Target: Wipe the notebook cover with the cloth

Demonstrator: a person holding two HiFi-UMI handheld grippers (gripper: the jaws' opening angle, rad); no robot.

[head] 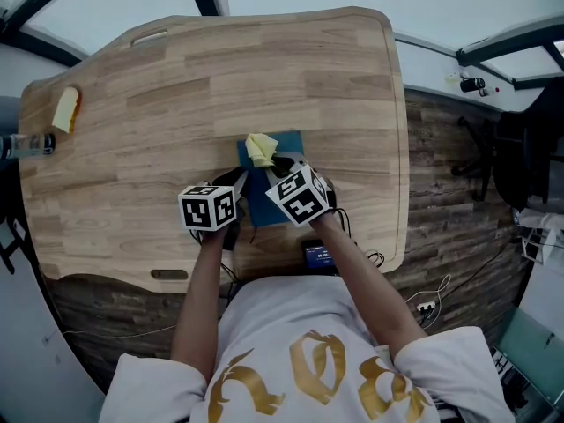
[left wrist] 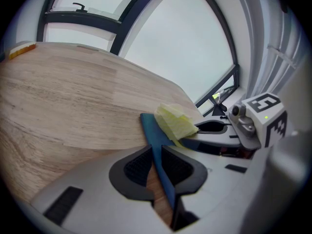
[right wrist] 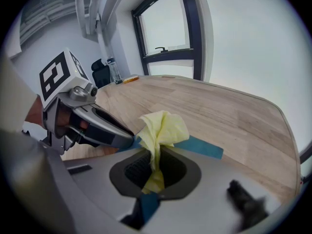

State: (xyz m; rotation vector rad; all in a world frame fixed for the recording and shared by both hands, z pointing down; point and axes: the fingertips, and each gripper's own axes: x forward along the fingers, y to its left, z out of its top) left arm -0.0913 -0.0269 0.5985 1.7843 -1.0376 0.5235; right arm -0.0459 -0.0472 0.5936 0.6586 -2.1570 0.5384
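The wooden table [head: 176,86] carries a blue notebook [head: 288,142] near its front edge. A small yellow block [head: 66,108] lies at the far left corner.

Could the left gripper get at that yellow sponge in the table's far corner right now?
Probably not yet: the left gripper is clamped on the blue notebook's edge. Once it lets go, bare table leads to the sponge.

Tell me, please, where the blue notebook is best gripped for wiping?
Likely the near left edge of the notebook, from the person's side: lying flat, only its thin edge fits between jaws, leaving the cover free. The left gripper pinches there.
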